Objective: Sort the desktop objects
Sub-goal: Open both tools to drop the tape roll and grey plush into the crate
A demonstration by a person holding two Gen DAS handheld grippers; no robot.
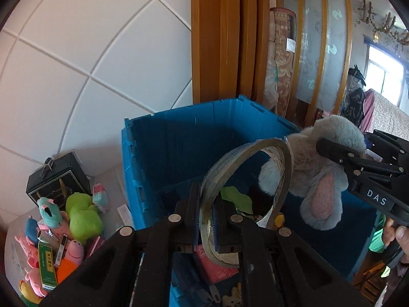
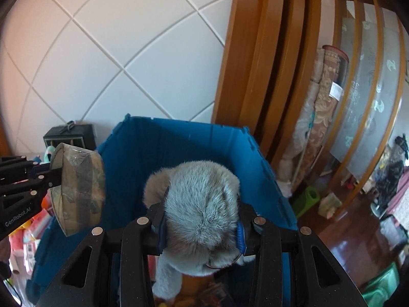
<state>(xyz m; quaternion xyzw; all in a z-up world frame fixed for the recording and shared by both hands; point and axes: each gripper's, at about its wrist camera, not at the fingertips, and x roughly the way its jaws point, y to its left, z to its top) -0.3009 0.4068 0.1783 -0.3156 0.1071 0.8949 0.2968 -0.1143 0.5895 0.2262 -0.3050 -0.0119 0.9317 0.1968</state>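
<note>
My left gripper point(image 1: 207, 220) is shut on the rim of a clear tape roll point(image 1: 286, 174), which it holds upright over the open blue crate point(image 1: 179, 138). In the right wrist view the same tape roll point(image 2: 79, 186) hangs at the left in the left gripper point(image 2: 49, 177), above the crate's left wall. My right gripper point(image 2: 202, 232) is shut on a grey plush toy point(image 2: 202, 199) with a pink-lined ear, over the blue crate point(image 2: 179, 140). From the left wrist view the grey plush toy point(image 1: 314, 179) and the right gripper point(image 1: 358, 145) sit at the right, beside the tape.
A heap of small plush toys point(image 1: 81, 215) and boxes lies left of the crate, with a black box point(image 1: 58, 179) behind it. The crate holds a green piece point(image 1: 235, 199) and a pink packet point(image 1: 217, 268). A wooden door frame point(image 1: 217, 38) and a rolled carpet point(image 2: 329, 76) stand behind.
</note>
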